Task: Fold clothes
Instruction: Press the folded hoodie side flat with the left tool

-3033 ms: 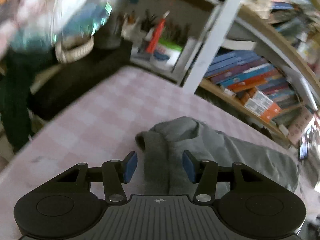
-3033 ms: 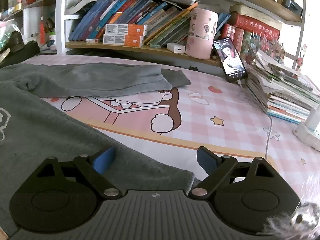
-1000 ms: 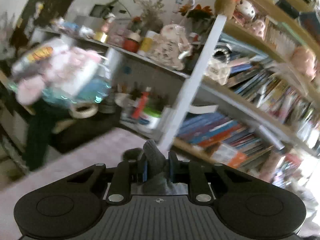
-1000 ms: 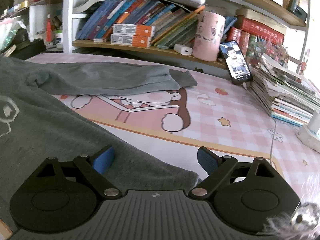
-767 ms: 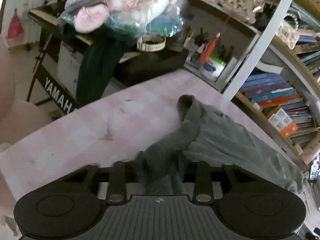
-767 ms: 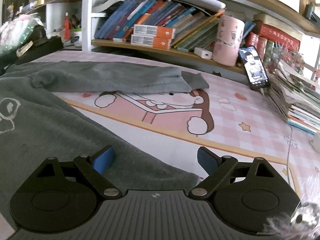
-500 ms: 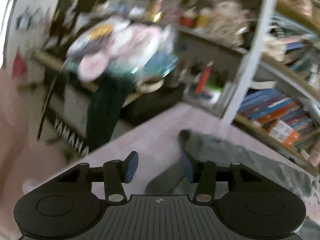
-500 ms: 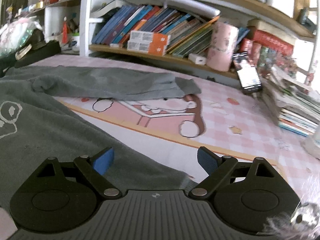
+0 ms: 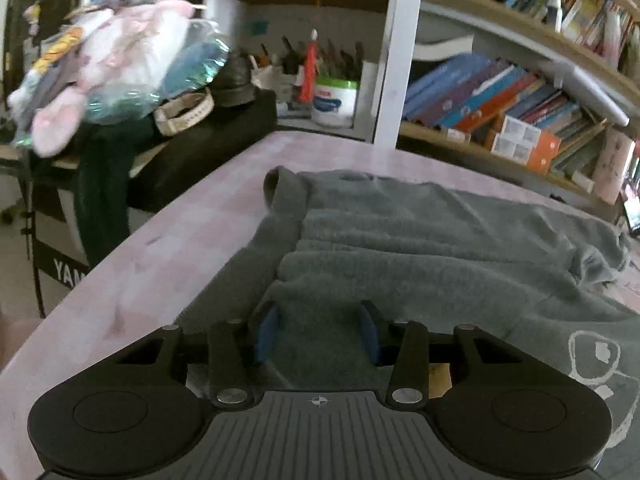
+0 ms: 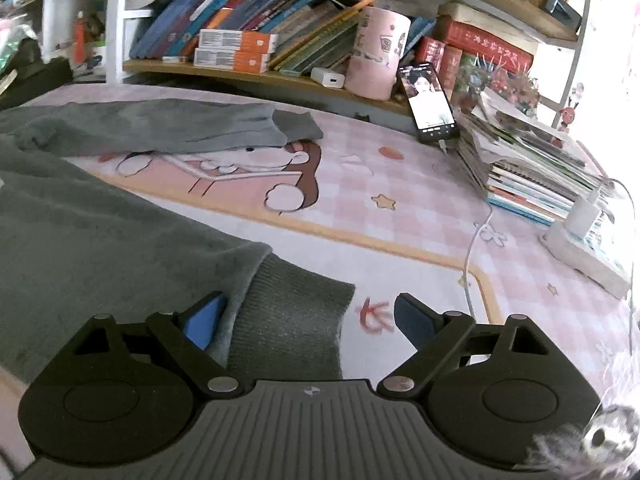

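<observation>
A grey sweatshirt with a white print lies spread on the pink checked mat. One sleeve is folded across it, its cuff at the far left. My left gripper is low over the near fabric. Its jaws are closing, with a ridge of grey cloth between the blue pads, which do not visibly pinch it. In the right wrist view my right gripper stands wide open over the sweatshirt's ribbed band. The other sleeve stretches along the back of the mat.
Bookshelves line the back. A pink mug, a propped phone, a stack of books and a white power strip with a cable stand to the right. A black case and bagged items sit beyond the left edge.
My left gripper was shut on the lifted sleeve cuff, then let it go, opened and sank onto the sweatshirt. The right gripper shifted, so the ribbed band now shows between its fingers.
</observation>
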